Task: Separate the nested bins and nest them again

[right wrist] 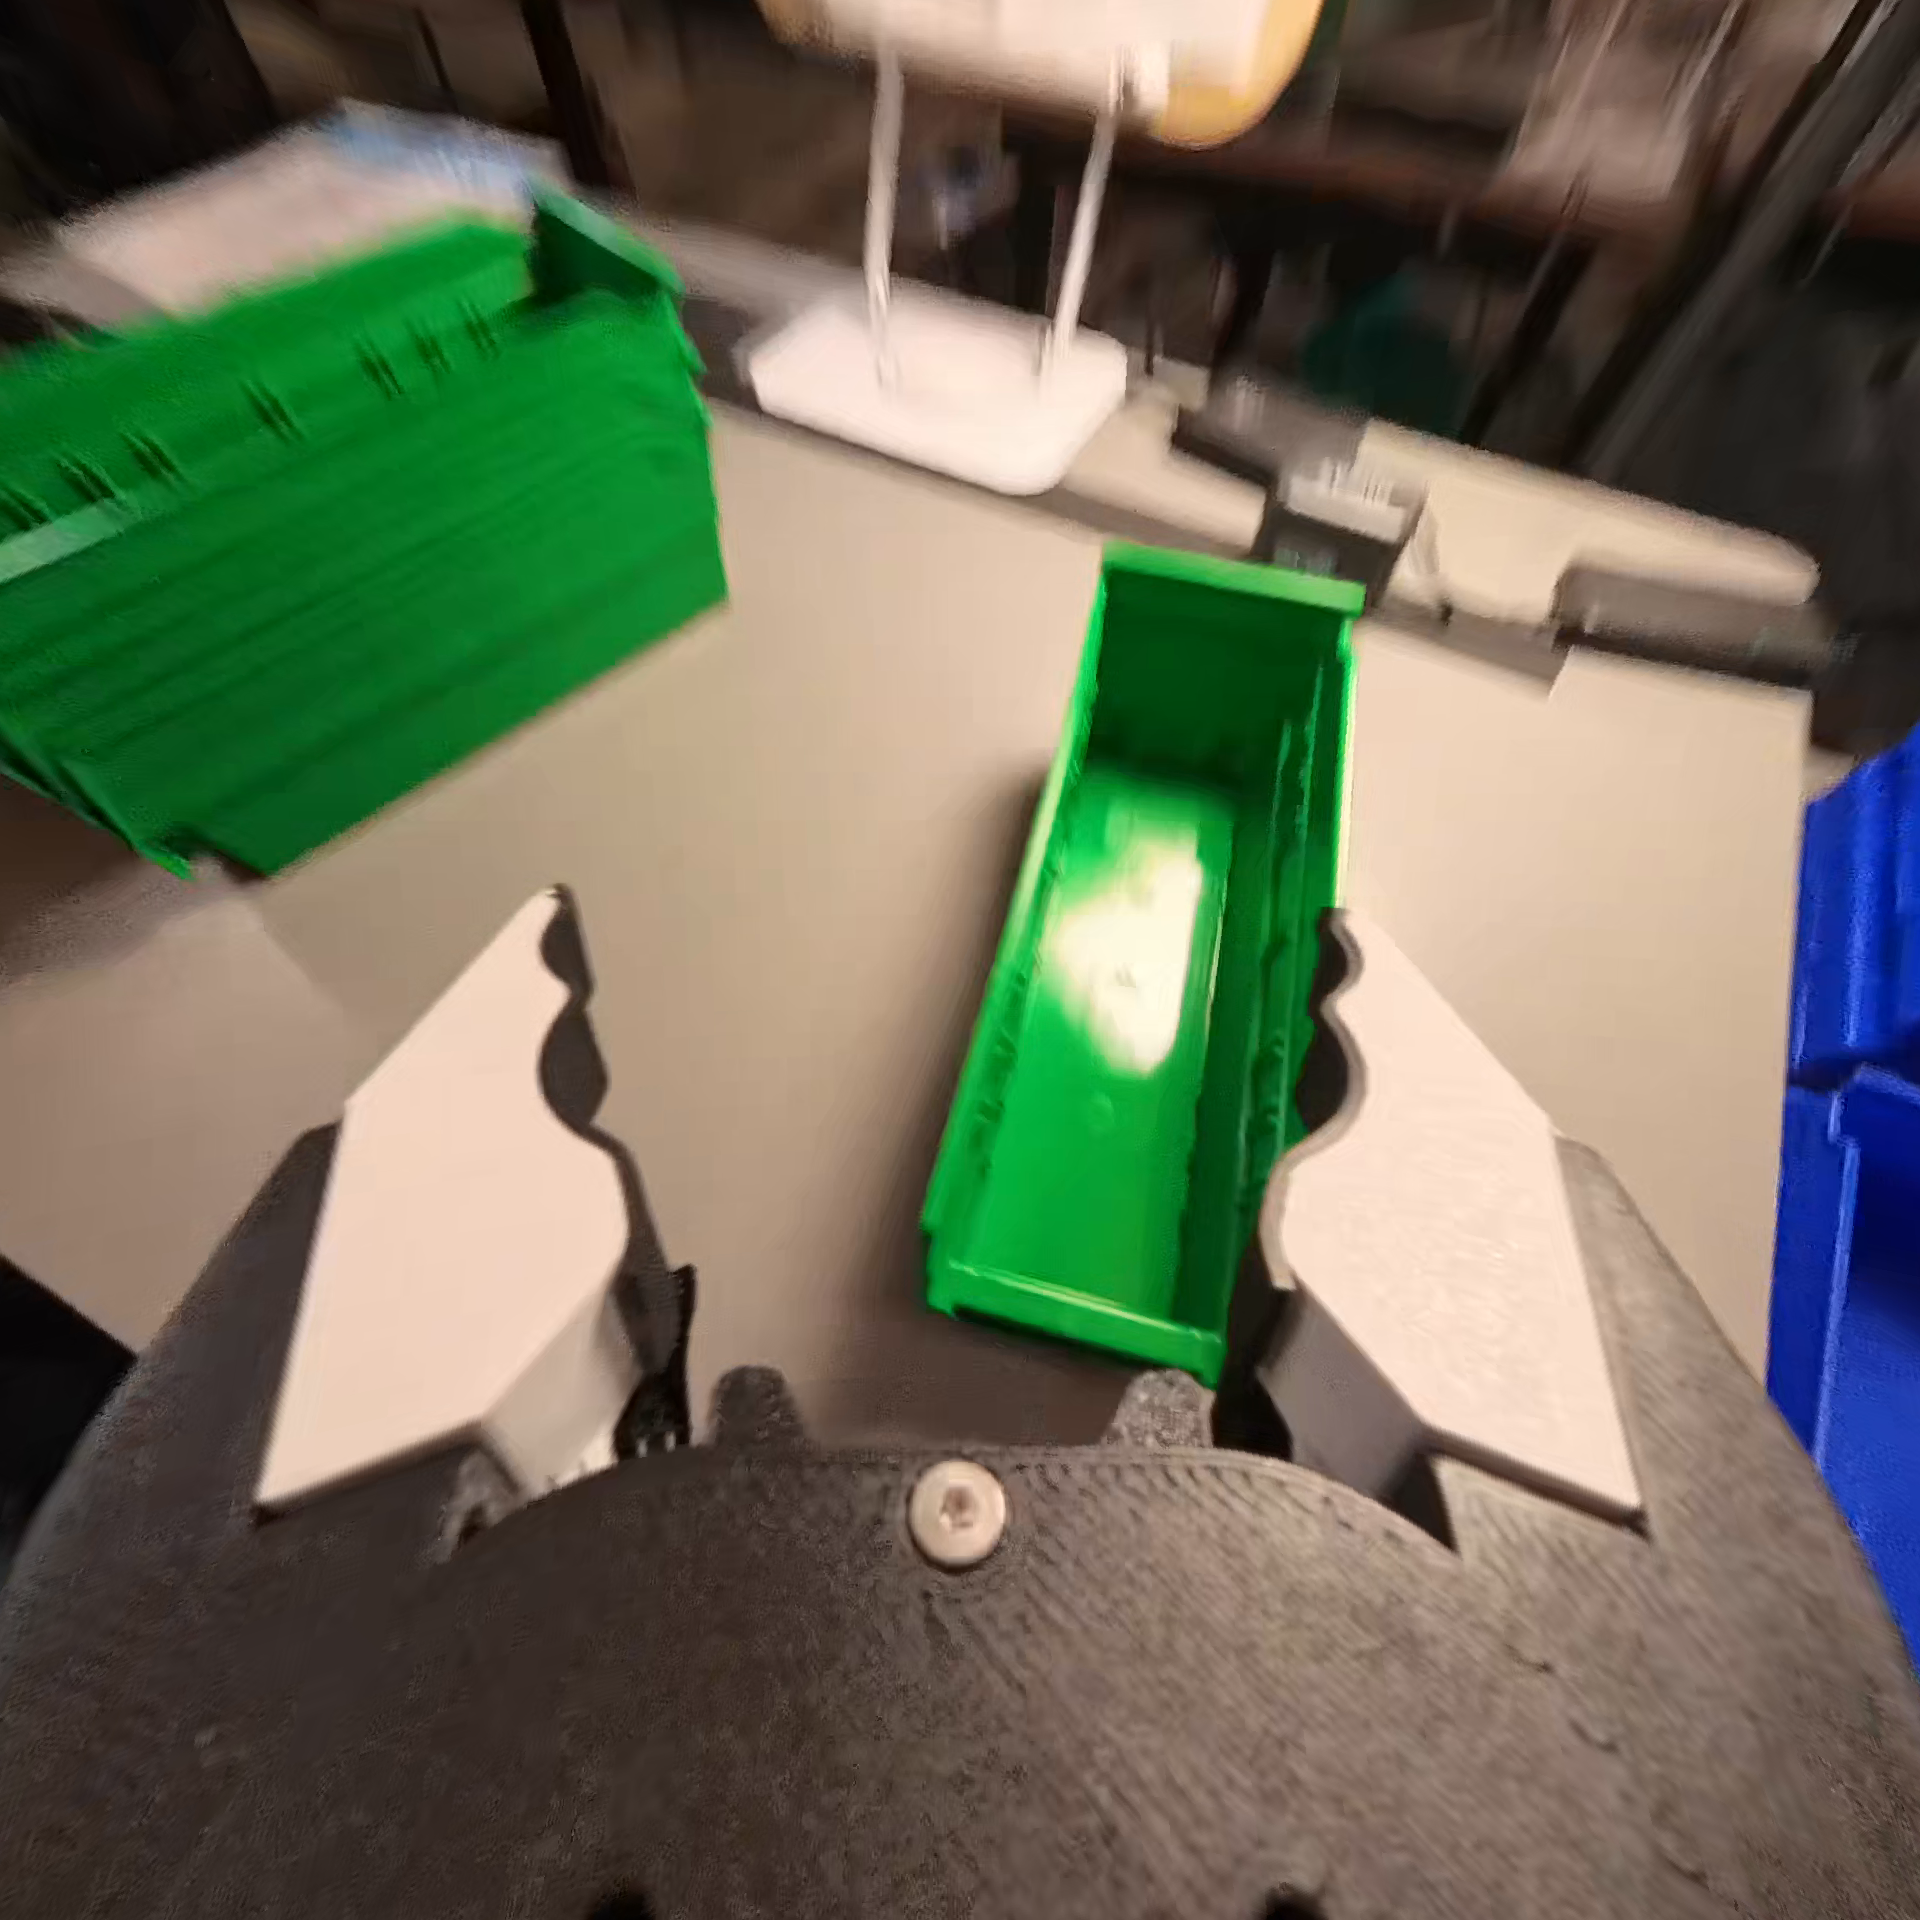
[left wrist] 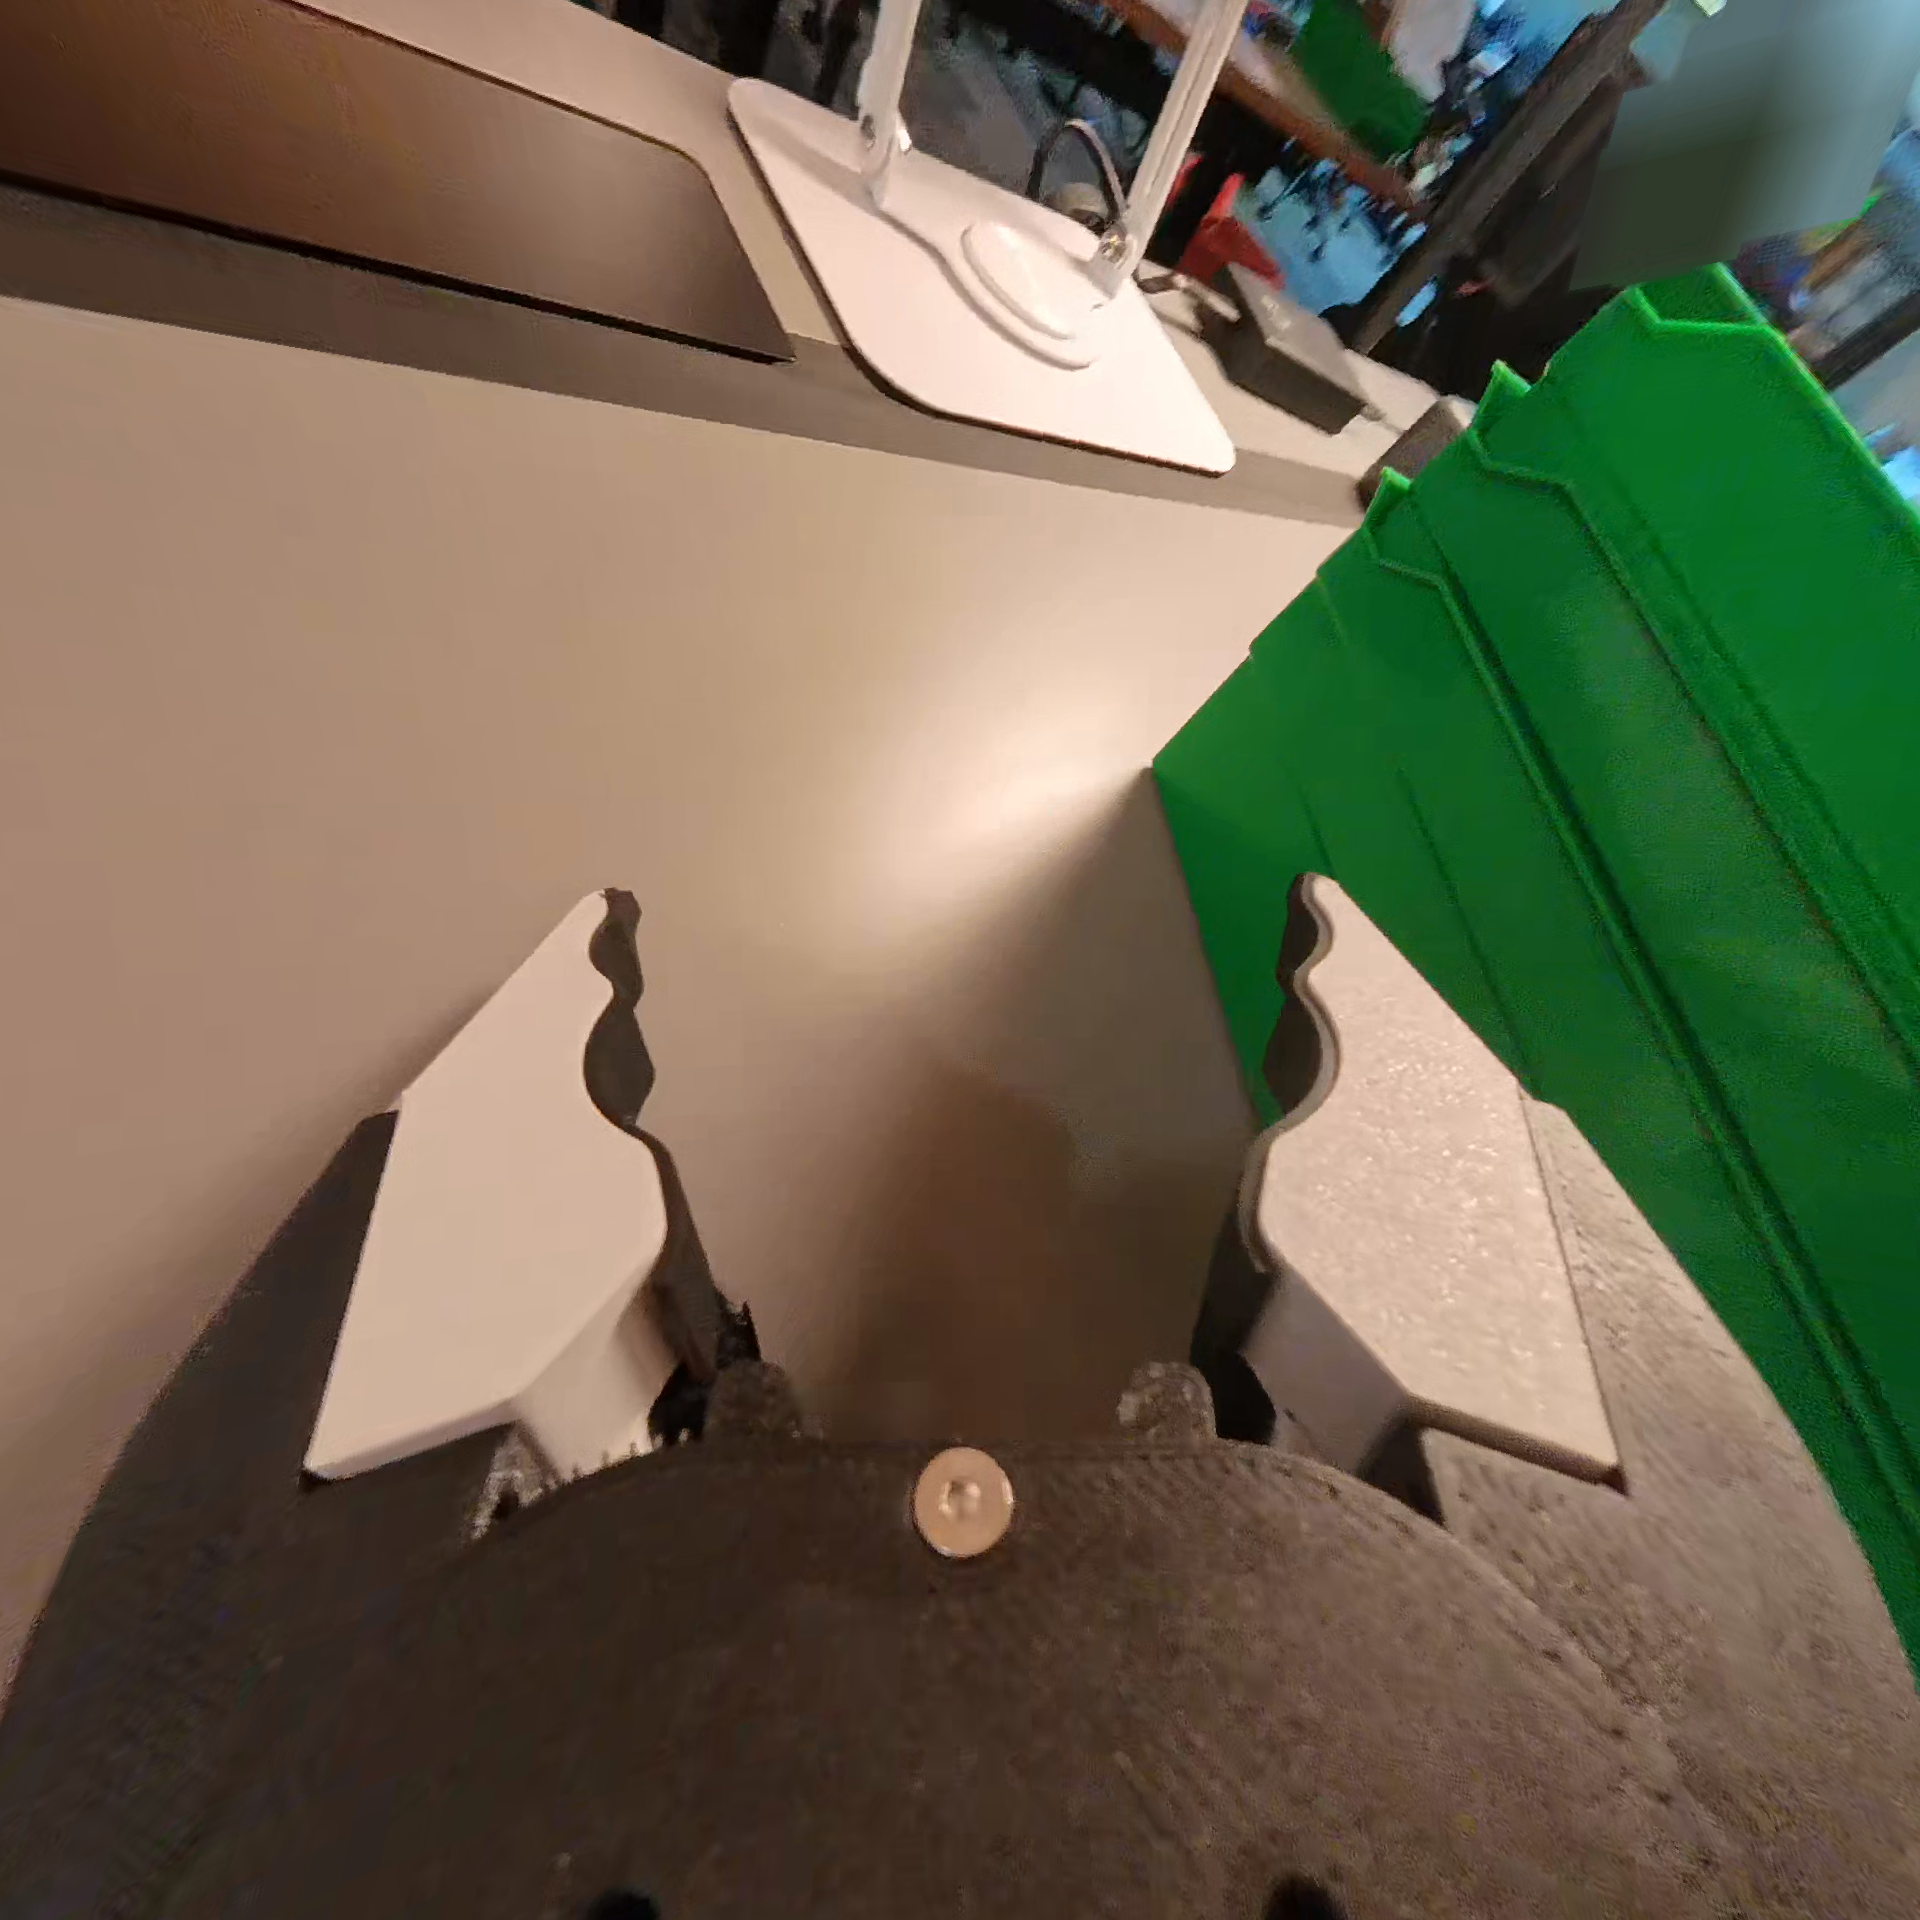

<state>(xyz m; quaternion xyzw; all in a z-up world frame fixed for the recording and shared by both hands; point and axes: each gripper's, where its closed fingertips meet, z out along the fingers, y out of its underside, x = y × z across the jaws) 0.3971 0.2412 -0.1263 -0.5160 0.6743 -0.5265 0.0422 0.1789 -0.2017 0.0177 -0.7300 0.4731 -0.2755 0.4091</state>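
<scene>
A stack of nested green bins [left wrist: 1558,779] fills the right side of the left wrist view. My left gripper [left wrist: 961,904] is open and empty, low over the grey table [left wrist: 520,675], with its right finger close beside the stack's near wall. In the right wrist view the same stack [right wrist: 364,582] sits blurred at the left. A single green bin [right wrist: 1122,1143] lies open side up on the table. My right gripper [right wrist: 948,909] is open and empty above it, with its right finger over the bin's right wall. I cannot tell whether they touch.
A white stand with a flat base [left wrist: 987,312] stands at the back of the table and also shows in the right wrist view [right wrist: 935,405]. Blue bins [right wrist: 1860,1039] stand at the right edge. A dark panel [left wrist: 364,177] lies at the back left.
</scene>
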